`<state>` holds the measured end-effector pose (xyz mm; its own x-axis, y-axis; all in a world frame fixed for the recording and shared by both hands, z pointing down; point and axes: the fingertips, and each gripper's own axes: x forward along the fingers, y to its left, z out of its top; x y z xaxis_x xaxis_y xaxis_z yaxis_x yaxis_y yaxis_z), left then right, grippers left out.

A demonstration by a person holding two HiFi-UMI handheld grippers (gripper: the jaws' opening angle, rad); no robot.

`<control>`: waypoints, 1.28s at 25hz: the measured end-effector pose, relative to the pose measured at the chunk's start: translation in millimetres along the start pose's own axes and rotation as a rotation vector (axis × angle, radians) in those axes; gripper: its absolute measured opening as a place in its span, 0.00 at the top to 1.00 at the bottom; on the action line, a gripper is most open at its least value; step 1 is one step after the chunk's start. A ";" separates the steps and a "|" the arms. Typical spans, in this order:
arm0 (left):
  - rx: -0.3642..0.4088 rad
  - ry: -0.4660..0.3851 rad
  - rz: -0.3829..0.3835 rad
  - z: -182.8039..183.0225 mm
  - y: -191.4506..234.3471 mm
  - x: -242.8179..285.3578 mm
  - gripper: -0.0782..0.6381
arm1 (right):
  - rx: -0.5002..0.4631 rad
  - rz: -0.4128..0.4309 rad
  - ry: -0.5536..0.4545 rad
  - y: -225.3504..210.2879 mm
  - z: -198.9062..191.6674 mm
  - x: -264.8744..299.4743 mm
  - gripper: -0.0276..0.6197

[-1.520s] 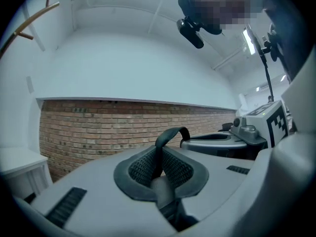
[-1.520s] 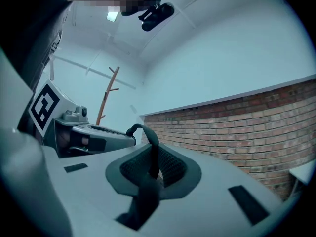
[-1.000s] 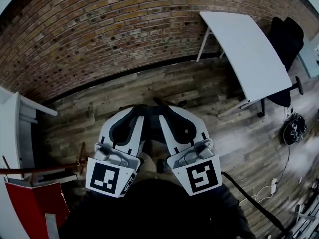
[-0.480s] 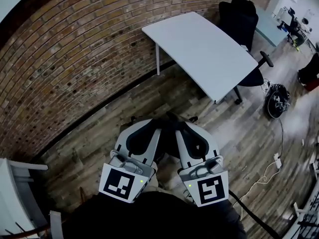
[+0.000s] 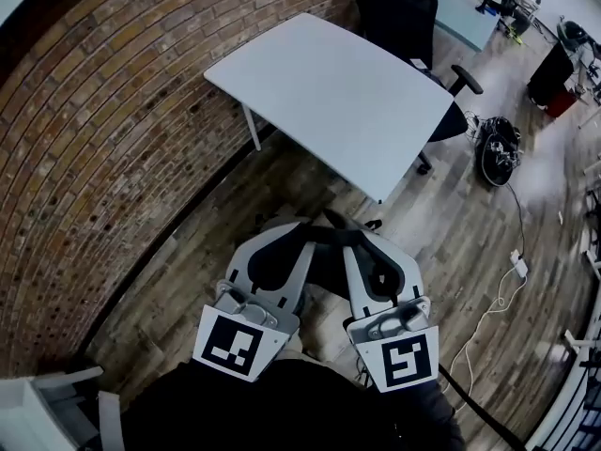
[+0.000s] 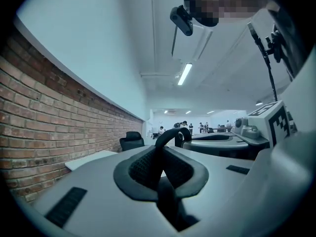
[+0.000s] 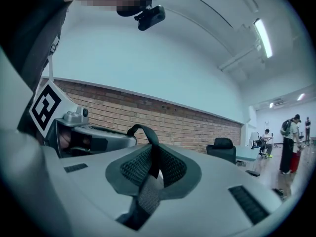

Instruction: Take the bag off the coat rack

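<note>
Jaws clenched: left gripper [image 5: 285, 231] and right gripper [image 5: 360, 235] each pinch the bag strap [image 5: 324, 234] bridging their tips. Bag body not visible, presumably hanging beneath. Risk: thin strap slips out, bag drops to floor [image 5: 451, 252].

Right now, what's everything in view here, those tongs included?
Brick wall: one, red-brown, left side.
Table: one, white, beside the wall.
Office chair: one, black, at the table's far end.
Floor: one, grey-brown planks, underfoot.
Cable coil: one, black, on the floor right.
Loose cable: one, white, on the floor right.
People: several, colours unclear, far down the room.
Strap: one, black, stretched between both tongs.
Left tongs: one, white-grey, shut on the strap.
Right tongs: one, white-grey, shut on the strap.
</note>
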<state>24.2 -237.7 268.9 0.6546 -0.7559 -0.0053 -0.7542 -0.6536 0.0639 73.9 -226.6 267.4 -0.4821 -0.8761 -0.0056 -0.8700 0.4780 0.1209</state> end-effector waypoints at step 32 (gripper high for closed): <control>0.145 -0.213 -0.225 153.8 66.5 163.4 0.84 | -0.112 -0.201 -0.076 -132.5 130.6 123.5 0.89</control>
<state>73.1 -410.5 118.7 0.7916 -0.5728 -0.2128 -0.6014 -0.7920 -0.1052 116.2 -389.8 121.0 -0.3100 -0.9438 -0.1148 -0.9345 0.2802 0.2194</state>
